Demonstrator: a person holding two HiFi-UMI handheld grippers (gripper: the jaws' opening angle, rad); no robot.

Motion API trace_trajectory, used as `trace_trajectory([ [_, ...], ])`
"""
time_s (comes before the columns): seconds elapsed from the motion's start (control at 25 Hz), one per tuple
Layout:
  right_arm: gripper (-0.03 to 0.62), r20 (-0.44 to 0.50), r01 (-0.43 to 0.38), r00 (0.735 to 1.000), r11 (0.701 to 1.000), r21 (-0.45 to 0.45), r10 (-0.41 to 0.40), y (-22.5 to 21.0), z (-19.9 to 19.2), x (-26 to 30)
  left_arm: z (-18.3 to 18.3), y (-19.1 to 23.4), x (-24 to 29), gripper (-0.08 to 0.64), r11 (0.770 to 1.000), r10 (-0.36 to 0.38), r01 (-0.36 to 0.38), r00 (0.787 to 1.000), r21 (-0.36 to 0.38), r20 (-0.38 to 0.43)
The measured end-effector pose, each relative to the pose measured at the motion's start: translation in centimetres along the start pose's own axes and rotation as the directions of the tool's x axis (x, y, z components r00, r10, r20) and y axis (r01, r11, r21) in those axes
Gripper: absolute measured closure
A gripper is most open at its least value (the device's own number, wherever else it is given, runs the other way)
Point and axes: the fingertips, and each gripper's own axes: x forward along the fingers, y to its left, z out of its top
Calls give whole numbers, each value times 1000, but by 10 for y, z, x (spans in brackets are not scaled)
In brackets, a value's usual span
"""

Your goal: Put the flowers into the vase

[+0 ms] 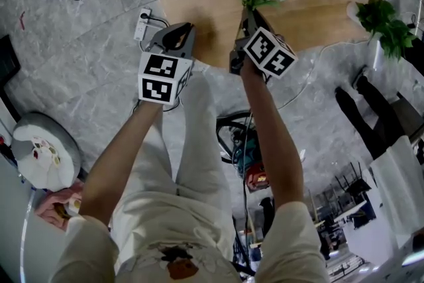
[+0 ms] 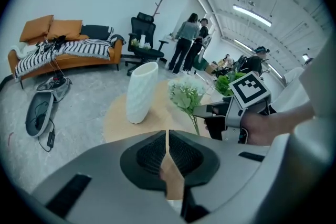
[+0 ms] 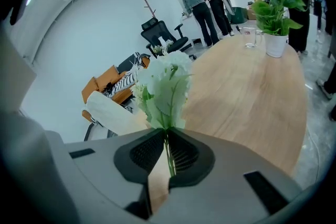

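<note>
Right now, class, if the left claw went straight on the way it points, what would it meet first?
The left claw would probably meet the light wooden table top first, between the tall white ribbed vase and the white flower bunch; depth is unclear.

The table (image 1: 331, 10) is pale, smooth matt wood. The white vase (image 2: 142, 93) looks ribbed and matt; the floor (image 1: 86, 76) is grey veined stone.
</note>
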Motion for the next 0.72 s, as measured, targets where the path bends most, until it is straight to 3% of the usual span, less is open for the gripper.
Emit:
trace_trajectory([
  [0.4,558,73,-113,991,991,69,108,27,8,-29,13,-10,-21,551,999,-28,27,999,24,21],
  [0.72,558,96,-168,982,985,37,164,40,9,-52,23,-17,-31,551,998,-42,40,998,45,42],
])
